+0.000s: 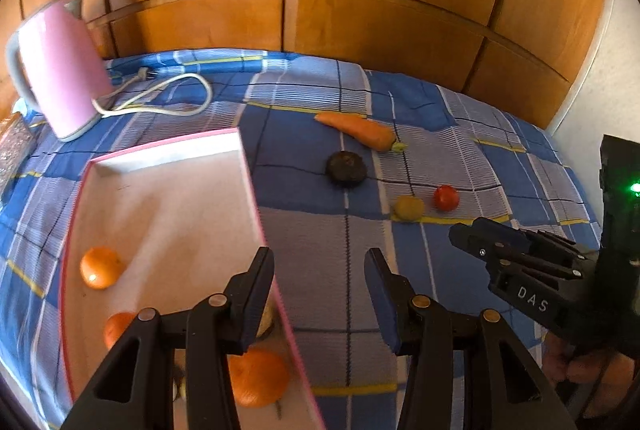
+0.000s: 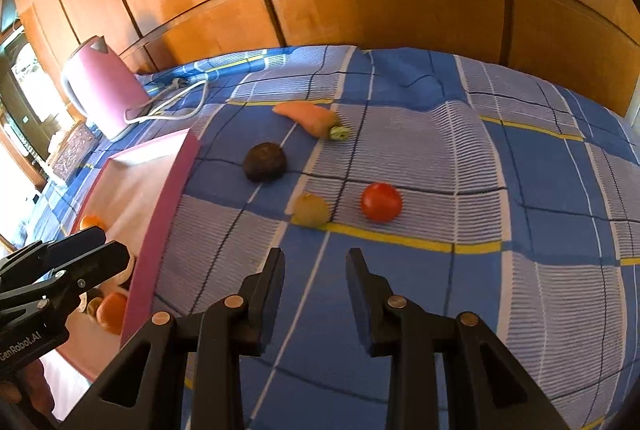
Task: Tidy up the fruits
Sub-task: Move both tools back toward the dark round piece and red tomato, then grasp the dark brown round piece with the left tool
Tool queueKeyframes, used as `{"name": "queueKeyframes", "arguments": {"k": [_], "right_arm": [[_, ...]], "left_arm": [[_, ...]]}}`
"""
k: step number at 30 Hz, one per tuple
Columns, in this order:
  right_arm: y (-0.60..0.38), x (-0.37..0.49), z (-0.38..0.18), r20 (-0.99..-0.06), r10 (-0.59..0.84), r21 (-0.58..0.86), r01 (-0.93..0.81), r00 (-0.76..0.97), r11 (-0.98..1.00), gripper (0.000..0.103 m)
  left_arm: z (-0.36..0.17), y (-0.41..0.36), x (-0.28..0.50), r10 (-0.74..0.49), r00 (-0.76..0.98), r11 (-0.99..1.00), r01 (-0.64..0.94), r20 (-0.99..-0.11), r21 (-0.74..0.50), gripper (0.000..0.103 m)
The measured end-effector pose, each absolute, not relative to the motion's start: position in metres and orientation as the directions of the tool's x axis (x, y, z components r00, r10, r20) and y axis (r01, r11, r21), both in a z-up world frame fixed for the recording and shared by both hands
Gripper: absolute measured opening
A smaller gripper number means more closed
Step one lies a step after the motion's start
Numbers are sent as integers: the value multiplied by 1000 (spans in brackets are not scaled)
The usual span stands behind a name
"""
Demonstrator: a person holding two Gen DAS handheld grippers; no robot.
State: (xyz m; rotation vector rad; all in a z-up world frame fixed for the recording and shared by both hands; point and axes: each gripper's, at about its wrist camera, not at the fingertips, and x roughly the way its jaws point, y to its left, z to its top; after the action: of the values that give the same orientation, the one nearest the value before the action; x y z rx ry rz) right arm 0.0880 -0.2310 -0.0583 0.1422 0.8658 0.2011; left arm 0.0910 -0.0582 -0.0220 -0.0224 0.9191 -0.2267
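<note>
Carrot (image 2: 310,117), dark fruit (image 2: 265,162), tomato (image 2: 381,201) beside pink-rimmed tray (image 2: 160,205), kettle (image 2: 105,89) behind.

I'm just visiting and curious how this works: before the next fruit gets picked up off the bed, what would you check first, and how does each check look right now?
1. Right gripper open and empty: ok.
2. Left gripper open and empty: ok.
3. Yellow fruit in front of the right gripper with nothing between: ok.
4. Red tomato apart from the yellow fruit: ok.
5. Room left in the pink box beside the oranges: ok.
6. Whether the dark round item is a fruit: cannot tell.
</note>
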Motion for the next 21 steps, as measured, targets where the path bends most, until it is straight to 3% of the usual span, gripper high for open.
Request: {"name": "queueKeyframes", "arguments": {"k": [4, 7, 21], "right_arm": [[-238, 98, -58, -742, 225, 200, -112, 632, 973, 32], [-242, 103, -58, -742, 222, 199, -109, 633, 974, 32], [-269, 136, -65, -757, 196, 196, -70, 624, 978, 32]], "left_arm": [[-27, -69, 115, -214, 559, 973, 190, -801, -128, 48], [-31, -79, 132, -213, 552, 973, 197, -806, -122, 60], [-61, -106, 200, -203, 501, 972, 208, -842, -110, 68]]}}
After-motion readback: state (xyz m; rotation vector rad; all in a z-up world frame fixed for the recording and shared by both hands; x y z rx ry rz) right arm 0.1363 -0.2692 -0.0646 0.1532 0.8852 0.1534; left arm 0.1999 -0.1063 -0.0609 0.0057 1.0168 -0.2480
